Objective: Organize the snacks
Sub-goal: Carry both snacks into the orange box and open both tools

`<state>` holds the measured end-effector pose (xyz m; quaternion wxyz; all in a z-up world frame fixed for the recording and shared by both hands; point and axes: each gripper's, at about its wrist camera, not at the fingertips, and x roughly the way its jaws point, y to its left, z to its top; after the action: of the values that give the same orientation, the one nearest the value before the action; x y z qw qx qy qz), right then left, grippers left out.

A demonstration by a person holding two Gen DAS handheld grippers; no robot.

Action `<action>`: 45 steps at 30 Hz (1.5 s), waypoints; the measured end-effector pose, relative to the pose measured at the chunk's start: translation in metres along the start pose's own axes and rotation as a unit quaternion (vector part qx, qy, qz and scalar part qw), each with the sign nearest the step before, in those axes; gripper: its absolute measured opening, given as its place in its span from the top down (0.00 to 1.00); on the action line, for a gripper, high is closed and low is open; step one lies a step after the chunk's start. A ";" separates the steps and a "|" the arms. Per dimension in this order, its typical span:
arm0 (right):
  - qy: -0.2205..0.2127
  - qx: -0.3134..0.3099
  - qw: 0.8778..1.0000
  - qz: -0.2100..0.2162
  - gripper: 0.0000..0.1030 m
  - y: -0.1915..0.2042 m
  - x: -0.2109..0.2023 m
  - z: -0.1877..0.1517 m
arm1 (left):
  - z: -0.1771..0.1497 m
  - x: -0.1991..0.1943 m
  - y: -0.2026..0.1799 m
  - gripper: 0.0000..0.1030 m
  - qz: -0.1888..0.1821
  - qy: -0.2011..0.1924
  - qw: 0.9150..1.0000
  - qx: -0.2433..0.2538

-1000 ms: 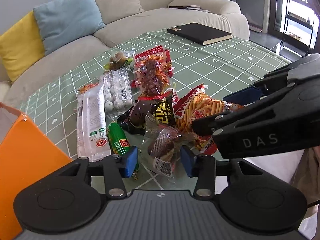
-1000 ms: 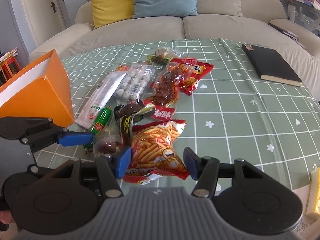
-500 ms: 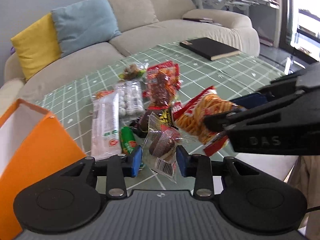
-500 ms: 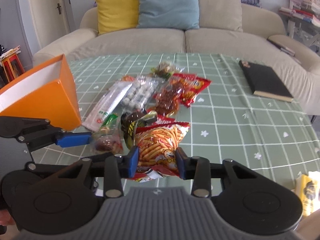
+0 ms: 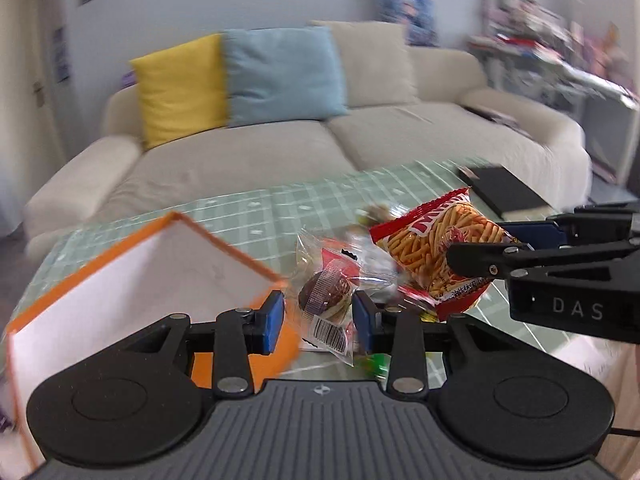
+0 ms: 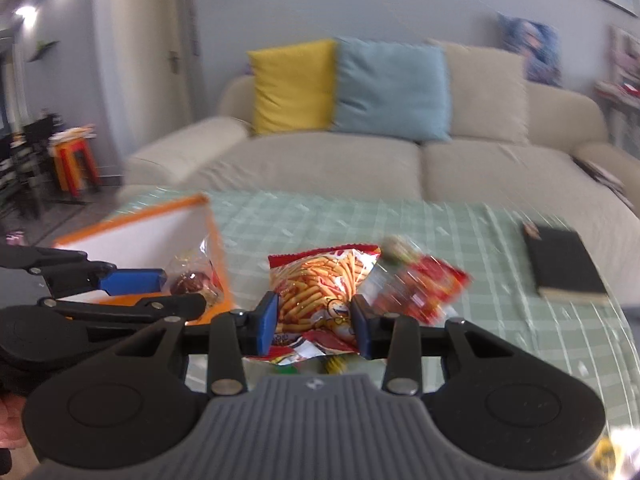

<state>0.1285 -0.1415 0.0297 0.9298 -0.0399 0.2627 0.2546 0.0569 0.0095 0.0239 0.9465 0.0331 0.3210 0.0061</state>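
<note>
Clear-wrapped chocolate cake (image 5: pixel 325 305), held off the worktop (image 5: pixel 280 208) with the jaws of the left gripper (image 5: pixel 319 319) pinching its wrapper from both sides; its barcode flap hangs below the blue pads. The packet sits just beside the near corner of the orange box (image 5: pixel 132 280), whose white inside faces up. In the right wrist view the same cake (image 6: pixel 192 282) appears directly in front of the box (image 6: pixel 132 236), at its opening; whether it is over the rim or inside cannot be told.

Red bag of fry-shaped crisps (image 6: pixel 320 300), gripped at its lower part by the jaws of the right gripper (image 6: pixel 315 326), lifted and upright, to the right of the box. In the left wrist view this bag (image 5: pixel 440 248) is right of the cake, with the right gripper (image 5: pixel 520 256) reaching in from the right edge.

Remaining snack packets (image 6: pixel 416 284), blurred, lie on the green checked worktop to the right of the box, behind the crisps. A black notebook (image 6: pixel 564 260) rests on the worktop far from the box, toward the right edge. Beyond the worktop, a beige sofa (image 6: pixel 320 168) carries a yellow cushion (image 6: pixel 292 84) and a blue cushion (image 6: pixel 392 88).
</note>
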 end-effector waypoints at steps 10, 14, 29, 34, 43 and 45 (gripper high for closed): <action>0.021 -0.085 0.990 0.112 0.64 0.087 0.058 0.072 | 0.021 0.003 0.102 0.60 0.091 0.043 0.990 -0.095; 0.071 -0.107 0.982 0.140 0.64 0.114 0.102 0.081 | 0.019 0.022 0.128 0.60 0.117 0.078 0.985 -0.100; 0.223 -0.202 0.945 0.131 0.64 0.155 0.214 0.065 | -0.017 0.092 0.173 0.59 0.096 0.194 0.966 -0.140; 0.249 -0.220 0.934 0.128 0.64 0.161 0.228 0.058 | -0.028 0.107 0.177 0.59 0.088 0.224 0.960 -0.146; 0.269 -0.225 0.929 0.118 0.63 0.161 0.239 0.052 | -0.030 0.117 0.173 0.57 0.088 0.247 0.955 -0.138; 0.268 -0.227 0.929 0.118 0.63 0.161 0.239 0.051 | -0.030 0.119 0.171 0.57 0.088 0.255 0.954 -0.133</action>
<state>0.2480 0.1175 -0.0383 0.7542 -0.2850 0.4405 0.3948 0.1348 0.1861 -0.0612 0.8248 -0.0683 0.5436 0.1400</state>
